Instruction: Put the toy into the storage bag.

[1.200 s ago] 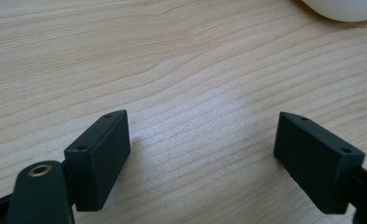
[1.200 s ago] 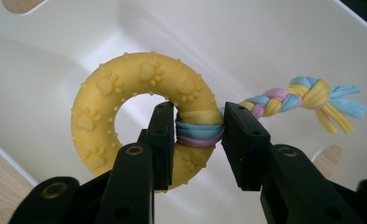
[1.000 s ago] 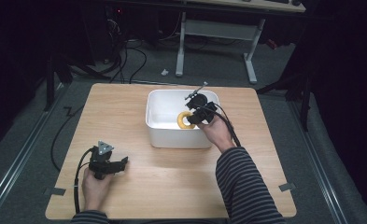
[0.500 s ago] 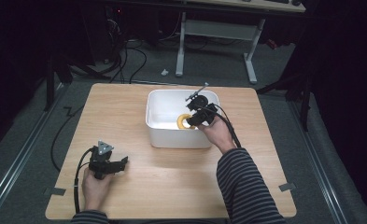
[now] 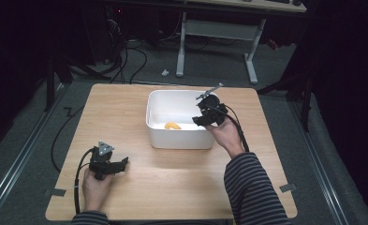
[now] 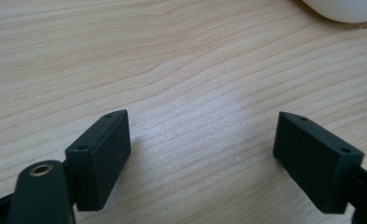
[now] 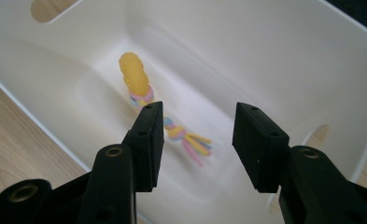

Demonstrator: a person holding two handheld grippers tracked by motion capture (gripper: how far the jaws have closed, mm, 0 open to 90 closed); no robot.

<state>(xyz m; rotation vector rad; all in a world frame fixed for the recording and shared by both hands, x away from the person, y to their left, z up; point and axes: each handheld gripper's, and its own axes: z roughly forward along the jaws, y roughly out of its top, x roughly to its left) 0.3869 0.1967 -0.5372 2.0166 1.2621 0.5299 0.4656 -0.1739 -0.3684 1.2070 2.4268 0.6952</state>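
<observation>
Right gripper view: right gripper [image 7: 197,142] spread, partly hiding blurred rope toy [image 7: 139,86] in bin [image 7: 274,51]; left gripper [image 6: 214,154] spread.

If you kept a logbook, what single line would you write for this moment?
left gripper: open, low over table | right gripper: open, above bin | rope toy: lying in bin

No legible text or labels.
</observation>
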